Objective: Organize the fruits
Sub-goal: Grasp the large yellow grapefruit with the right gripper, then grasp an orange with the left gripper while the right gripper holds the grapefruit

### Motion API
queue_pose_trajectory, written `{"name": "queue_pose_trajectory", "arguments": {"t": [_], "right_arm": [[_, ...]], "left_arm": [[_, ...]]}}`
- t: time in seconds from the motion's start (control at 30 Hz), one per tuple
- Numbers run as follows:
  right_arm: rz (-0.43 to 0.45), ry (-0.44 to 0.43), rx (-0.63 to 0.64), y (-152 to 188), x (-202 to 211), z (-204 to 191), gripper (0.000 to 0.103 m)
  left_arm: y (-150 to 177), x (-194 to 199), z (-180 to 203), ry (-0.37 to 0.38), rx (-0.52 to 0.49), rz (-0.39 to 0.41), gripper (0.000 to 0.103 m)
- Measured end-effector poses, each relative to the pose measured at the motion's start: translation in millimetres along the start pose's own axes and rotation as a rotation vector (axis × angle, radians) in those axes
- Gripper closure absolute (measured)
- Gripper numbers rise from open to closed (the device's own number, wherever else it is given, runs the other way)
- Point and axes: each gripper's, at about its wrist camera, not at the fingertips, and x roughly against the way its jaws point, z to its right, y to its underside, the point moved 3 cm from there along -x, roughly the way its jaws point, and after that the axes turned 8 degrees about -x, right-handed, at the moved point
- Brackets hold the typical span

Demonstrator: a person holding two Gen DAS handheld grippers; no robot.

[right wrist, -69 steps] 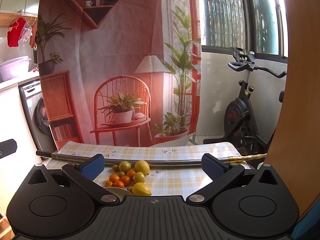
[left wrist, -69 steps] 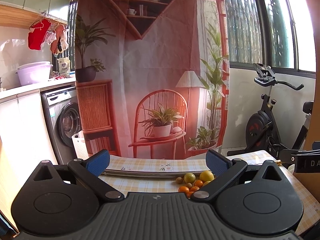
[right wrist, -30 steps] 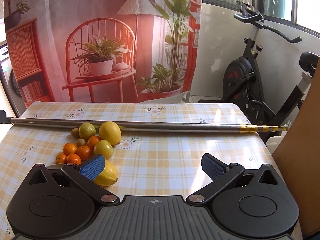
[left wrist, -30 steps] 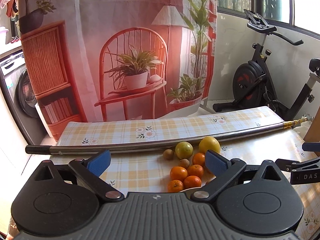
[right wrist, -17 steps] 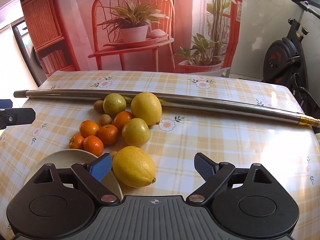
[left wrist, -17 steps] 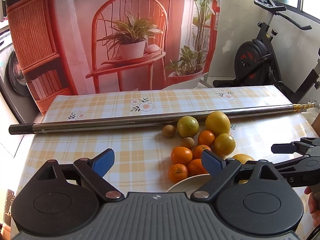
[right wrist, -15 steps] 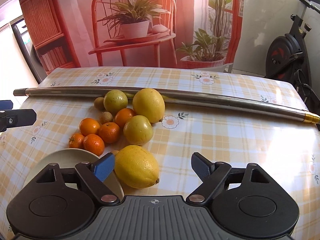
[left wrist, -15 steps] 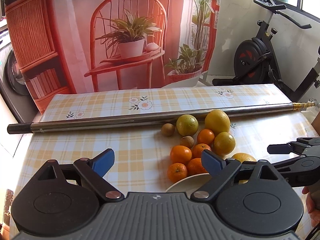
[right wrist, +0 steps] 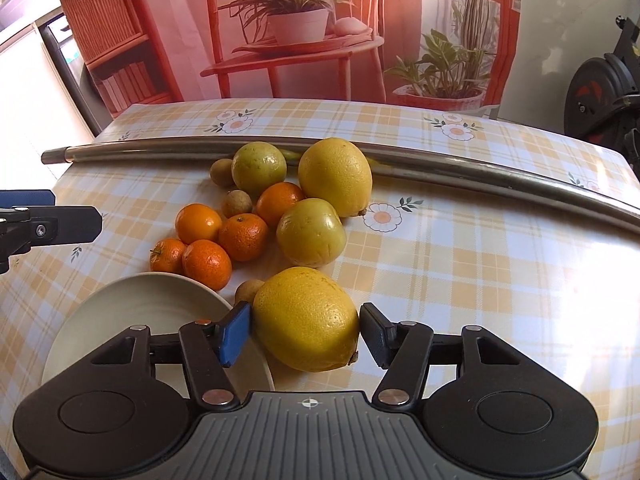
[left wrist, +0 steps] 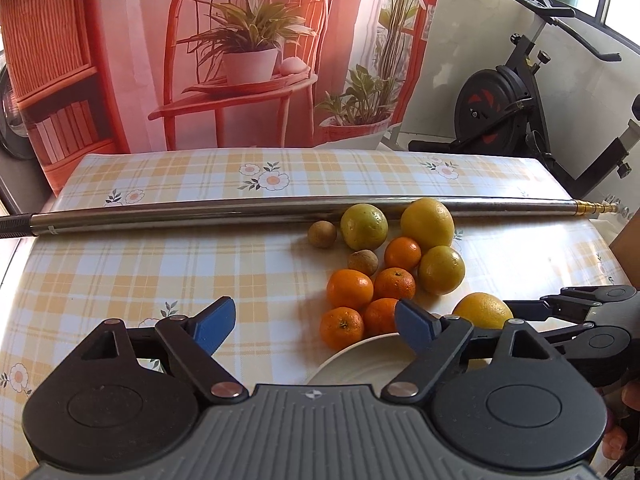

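My right gripper [right wrist: 306, 330] brackets the big lemon [right wrist: 306, 319] beside the plate [right wrist: 152, 312], pads at its sides, contact unclear. My left gripper [left wrist: 312, 322] hangs wide, holding nothing.

sunlit room: red printed backdrop [left wrist: 208, 52], exercise bike [left wrist: 516, 100] beside it.

Bare tablecloth [left wrist: 120, 272] left of fruit pile [left wrist: 384, 272]; metal rod [left wrist: 200, 216] across far side.
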Motion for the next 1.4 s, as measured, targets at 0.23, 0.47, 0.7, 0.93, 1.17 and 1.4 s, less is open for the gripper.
{"name": "queue_pose_trajectory", "arguments": {"t": [0.23,0.47,0.7,0.93,1.17,1.4], "right_arm": [[0.020,0.011,-0.042,1,6,18,0.048],[-0.002,0.036,-0.023,1,-3,14,0.048],[0.007,0.016,-0.049,6,-3,22,0.048],[0.011,0.038,-0.036,7,-2,22,0.049],[0.014,0.034,-0.040,8,0,23,0.048],[0.017,0.032,-0.046,8,0,23,0.048]], "left_arm": [[6,-15,0,0.068,0.011,-0.021,0.024],[18,-33,-3,0.144,0.058,-0.065,0.036],[15,-56,-9,0.168,0.114,-0.103,0.054],[12,-67,-11,0.201,0.138,-0.123,0.061],[12,-70,-13,0.206,0.130,-0.123,0.061],[16,-68,-18,0.221,0.121,-0.126,0.061]]}}
